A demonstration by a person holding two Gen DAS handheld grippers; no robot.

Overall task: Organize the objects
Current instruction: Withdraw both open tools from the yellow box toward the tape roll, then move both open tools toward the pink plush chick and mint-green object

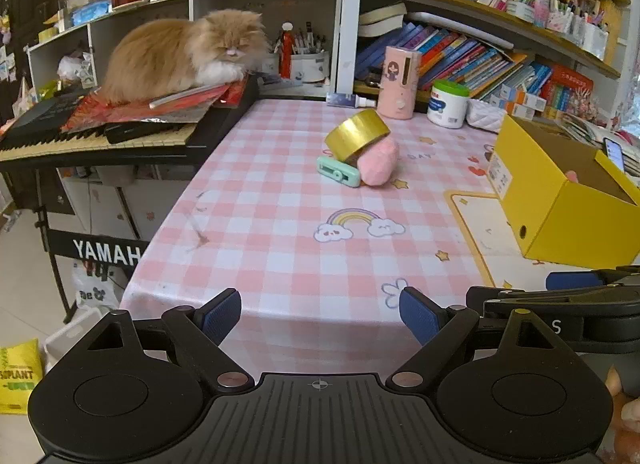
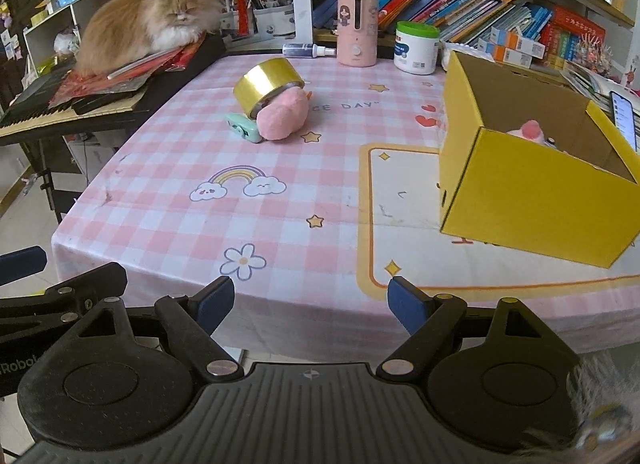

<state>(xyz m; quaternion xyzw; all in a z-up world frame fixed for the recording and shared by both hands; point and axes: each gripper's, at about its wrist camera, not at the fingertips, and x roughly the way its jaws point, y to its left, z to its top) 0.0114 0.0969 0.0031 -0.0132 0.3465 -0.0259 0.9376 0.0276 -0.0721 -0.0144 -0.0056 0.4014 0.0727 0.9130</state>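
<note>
A gold tape roll [image 1: 357, 134] [image 2: 267, 84] leans on a pink plush toy [image 1: 379, 163] [image 2: 282, 117], with a small mint-green device [image 1: 338, 171] [image 2: 242, 128] beside them, mid-table on the pink checked cloth. An open yellow box [image 1: 560, 200] [image 2: 532, 180] stands at the right; a pink item [image 2: 530, 130] lies inside. My left gripper [image 1: 320, 314] is open and empty at the table's near edge. My right gripper [image 2: 311, 304] is open and empty at the near edge, left of the box.
A fluffy orange cat [image 1: 180, 52] [image 2: 148, 24] lies on papers on a keyboard [image 1: 100, 136] at the left. A pink humidifier [image 2: 357, 27], a white tub [image 2: 416, 47] and a spray bottle [image 2: 308, 50] stand at the back. Bookshelves behind. A phone [image 2: 624, 116] leans behind the box.
</note>
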